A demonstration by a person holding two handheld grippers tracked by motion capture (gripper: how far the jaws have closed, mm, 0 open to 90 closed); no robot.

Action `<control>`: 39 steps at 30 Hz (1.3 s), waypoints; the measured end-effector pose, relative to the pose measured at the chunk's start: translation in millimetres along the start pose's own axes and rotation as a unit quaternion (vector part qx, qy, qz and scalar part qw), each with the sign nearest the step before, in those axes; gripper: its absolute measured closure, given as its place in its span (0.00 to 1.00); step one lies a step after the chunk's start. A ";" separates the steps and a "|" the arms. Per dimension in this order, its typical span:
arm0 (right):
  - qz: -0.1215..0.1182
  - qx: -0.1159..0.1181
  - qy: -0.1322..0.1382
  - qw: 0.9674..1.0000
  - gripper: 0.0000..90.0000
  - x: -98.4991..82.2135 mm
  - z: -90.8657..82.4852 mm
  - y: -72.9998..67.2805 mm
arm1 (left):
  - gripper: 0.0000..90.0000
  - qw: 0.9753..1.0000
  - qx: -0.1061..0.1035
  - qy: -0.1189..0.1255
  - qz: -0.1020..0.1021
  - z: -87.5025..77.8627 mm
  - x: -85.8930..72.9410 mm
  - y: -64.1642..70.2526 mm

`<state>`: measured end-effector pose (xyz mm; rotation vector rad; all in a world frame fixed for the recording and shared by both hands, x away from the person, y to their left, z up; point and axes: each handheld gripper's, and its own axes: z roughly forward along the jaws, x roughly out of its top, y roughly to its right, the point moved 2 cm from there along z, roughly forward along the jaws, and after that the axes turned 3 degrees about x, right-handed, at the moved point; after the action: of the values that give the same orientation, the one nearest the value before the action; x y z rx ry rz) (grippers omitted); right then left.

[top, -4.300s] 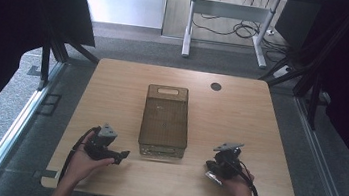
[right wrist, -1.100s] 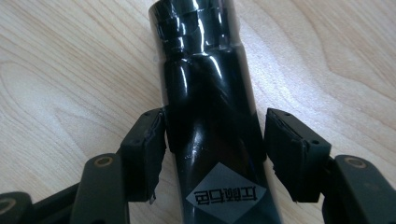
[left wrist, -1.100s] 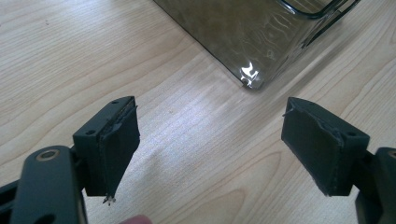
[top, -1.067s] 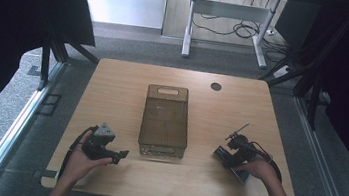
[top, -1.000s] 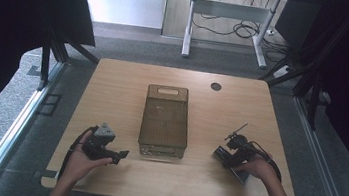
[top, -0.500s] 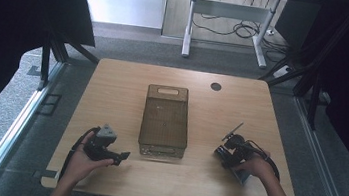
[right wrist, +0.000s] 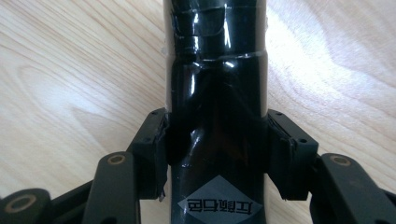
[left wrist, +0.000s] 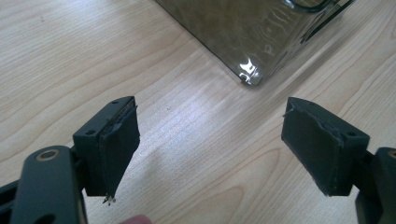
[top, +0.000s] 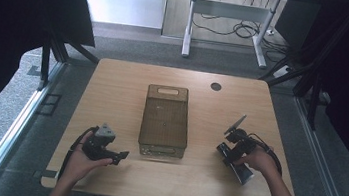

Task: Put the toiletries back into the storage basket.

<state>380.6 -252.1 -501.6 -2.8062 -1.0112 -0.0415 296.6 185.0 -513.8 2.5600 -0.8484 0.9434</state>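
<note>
closing its jaws onto a black taped bottle (right wrist: 217,93) lying at four o'clock on the counter (top: 128,87), the right claw (right wrist: 217,149) grips it, while the left claw (left wrist: 210,154) gapes empty near the smoky bin (top: 165,119).

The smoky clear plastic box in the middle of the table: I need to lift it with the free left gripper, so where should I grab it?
Probably the near short wall of the smoky clear plastic box, coming from the person's side. The open left gripper already faces its rounded near corner; the box's full width looks too broad for the jaws, so pinch the thin wall from above.
</note>
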 end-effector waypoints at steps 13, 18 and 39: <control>0.013 0.044 0.039 0.998 0.52 8.5 -31.4 -9.6 | 0.22 1.000 -0.001 -0.001 0.000 0.6 -0.1 0.1; 0.020 0.049 0.047 0.998 0.52 10.8 -38.0 -11.7 | 0.22 1.000 0.000 0.000 0.000 0.3 0.0 -0.1; 0.021 0.087 0.104 0.991 0.52 38.6 -77.4 -28.2 | 0.22 1.000 -0.002 0.002 0.003 0.0 0.3 -0.4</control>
<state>394.5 -218.6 -418.3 -2.5998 -0.8624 -0.2249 297.0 185.3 -513.6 2.5525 -0.8559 0.9482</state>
